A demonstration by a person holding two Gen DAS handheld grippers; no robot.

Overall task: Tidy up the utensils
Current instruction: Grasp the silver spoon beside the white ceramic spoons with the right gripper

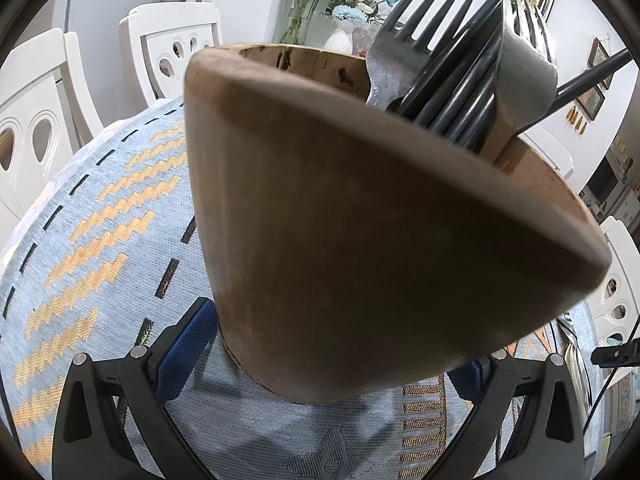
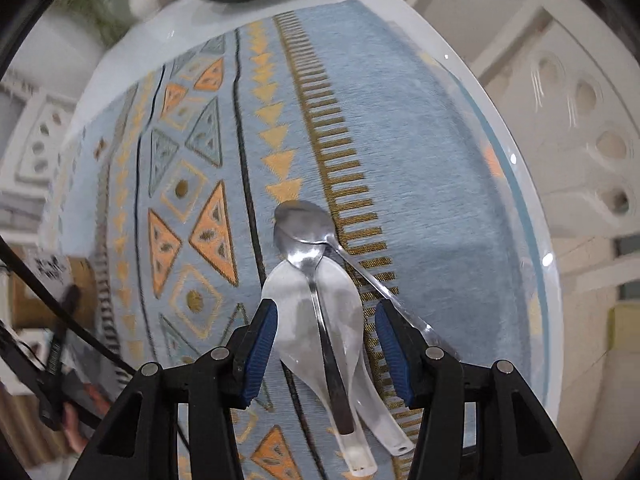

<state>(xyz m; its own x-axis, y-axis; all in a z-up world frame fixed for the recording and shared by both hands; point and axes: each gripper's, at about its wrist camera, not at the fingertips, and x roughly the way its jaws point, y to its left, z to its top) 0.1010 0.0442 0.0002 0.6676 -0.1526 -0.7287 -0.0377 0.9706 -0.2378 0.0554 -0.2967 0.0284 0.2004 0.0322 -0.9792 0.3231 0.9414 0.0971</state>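
Left wrist view is mostly the wooden holder (image 1: 360,232), clamped in the left gripper (image 1: 332,360); its right pad is hidden behind the wood. Forks (image 1: 424,20) poke out upper right. No readable writing anywhere. Right gripper (image 2: 326,354) has jaws apart, straddling the spoons (image 2: 316,296) piled at lower centre, not touching.

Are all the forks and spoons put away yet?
Not yet. Done: the forks already stand in the wooden holder, which the left tongs grip. In hand: nothing so far; the right tongs are open over a pile of spoons on the mat. Left: those spoons have to go into the holder.
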